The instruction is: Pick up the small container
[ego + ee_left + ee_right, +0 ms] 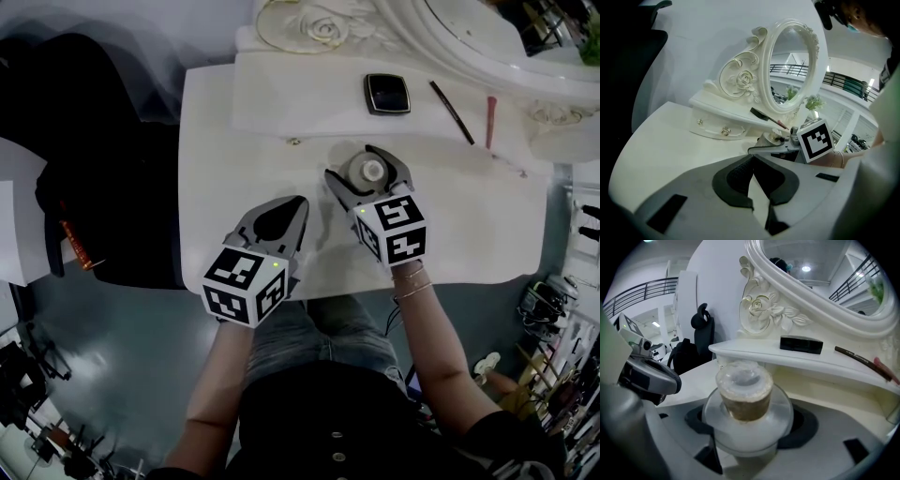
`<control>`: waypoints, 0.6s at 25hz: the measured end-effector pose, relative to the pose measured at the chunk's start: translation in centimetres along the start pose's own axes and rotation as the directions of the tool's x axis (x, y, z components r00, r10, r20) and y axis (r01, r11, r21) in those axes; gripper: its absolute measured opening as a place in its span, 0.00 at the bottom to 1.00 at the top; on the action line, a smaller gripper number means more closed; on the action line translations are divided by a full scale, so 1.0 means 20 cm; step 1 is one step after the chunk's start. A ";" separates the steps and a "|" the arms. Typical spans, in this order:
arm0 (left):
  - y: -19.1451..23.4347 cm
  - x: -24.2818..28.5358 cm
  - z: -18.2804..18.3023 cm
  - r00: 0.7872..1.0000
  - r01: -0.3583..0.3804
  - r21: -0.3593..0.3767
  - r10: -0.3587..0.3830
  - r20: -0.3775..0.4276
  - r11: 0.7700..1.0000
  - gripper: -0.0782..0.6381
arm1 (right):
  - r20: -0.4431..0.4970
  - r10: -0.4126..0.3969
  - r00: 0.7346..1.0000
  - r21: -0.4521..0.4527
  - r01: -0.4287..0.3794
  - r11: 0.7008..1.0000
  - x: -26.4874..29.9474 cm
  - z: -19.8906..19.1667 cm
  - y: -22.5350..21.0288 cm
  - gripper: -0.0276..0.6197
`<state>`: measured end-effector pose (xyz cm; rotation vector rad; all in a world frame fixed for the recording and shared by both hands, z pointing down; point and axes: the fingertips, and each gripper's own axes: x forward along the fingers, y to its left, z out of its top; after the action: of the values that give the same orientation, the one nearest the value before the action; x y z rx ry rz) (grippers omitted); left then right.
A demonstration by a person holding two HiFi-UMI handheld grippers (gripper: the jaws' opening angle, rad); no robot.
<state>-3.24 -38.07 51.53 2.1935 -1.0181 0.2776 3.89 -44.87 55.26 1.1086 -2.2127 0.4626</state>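
Head view: mounted high and facing steeply down. It takes in the white dressing table (225,122), the left gripper (298,204) and the right gripper (351,161).

Left gripper view: set low and close behind that tool's jaws, facing along them across the tabletop. The oval mirror (792,65) stands ahead, and the other tool's marker cube (814,139) is ahead to its right.

Right gripper view: set close behind its jaws, with the small container (744,390) between them filling the centre. The other tool shows at its left.

Shared ground: all three views show the raised shelf (309,103) and the black compact (386,93) lying on it.
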 end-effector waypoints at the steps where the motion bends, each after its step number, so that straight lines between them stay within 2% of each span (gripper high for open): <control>1: 0.00 0.00 0.00 1.000 0.002 0.003 -0.002 -0.001 1.000 0.13 | -0.003 0.006 1.000 0.005 -0.006 1.000 -0.01 0.00 0.01 0.57; 8: -0.04 -0.02 0.01 1.000 0.015 0.027 -0.014 -0.013 1.000 0.13 | 0.009 0.035 0.999 0.030 -0.035 0.999 -0.06 0.01 0.11 0.57; 15: -0.09 -0.06 0.05 1.000 0.026 0.058 -0.025 -0.008 0.998 0.13 | 0.065 0.048 0.997 0.037 -0.050 0.998 -0.16 0.13 0.15 0.57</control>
<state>-2.87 -37.26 49.28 2.2548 -0.9889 0.3065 2.03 -42.70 51.04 1.1054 -2.2999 0.4990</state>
